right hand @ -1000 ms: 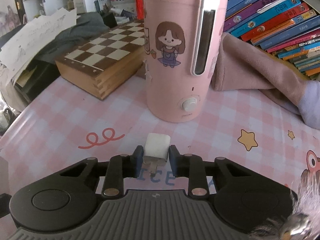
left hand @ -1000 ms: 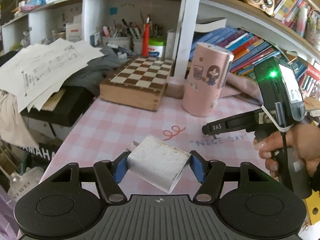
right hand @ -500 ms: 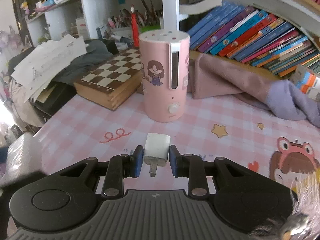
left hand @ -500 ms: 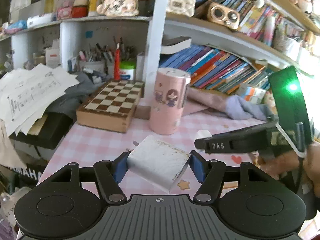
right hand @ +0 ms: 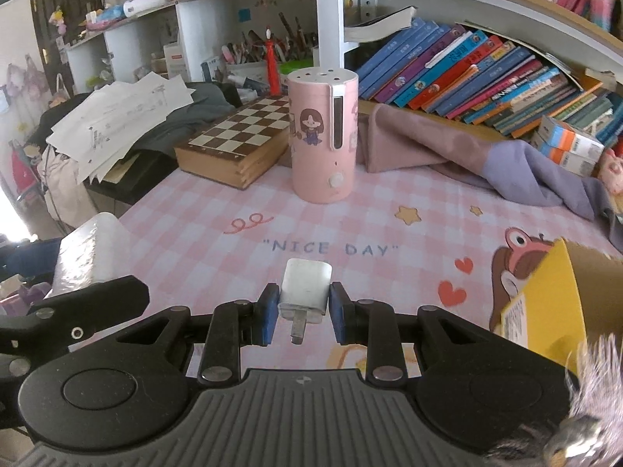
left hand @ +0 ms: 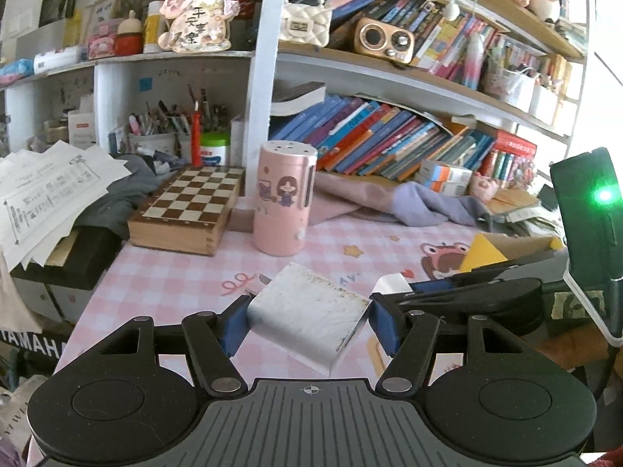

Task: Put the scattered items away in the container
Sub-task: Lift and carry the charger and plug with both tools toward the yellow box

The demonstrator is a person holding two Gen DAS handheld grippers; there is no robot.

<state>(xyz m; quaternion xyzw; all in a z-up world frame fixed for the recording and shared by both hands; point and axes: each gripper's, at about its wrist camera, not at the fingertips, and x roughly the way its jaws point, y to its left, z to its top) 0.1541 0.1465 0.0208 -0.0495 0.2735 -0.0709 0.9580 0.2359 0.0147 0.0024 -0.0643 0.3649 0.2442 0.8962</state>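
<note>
From the left wrist, a large white charger is pinched between the left gripper fingers above the desk.

From the right wrist, "NICE DAY" is read on the desk; a small white plug is clamped by the right gripper fingers, near a yellow cardboard box.

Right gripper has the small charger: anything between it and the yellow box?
Nothing visible. In the right wrist view the right gripper holds the small charger over bare pink tablecloth, and the yellow box sits open at lower right. The left gripper is on the opposite side.
</note>
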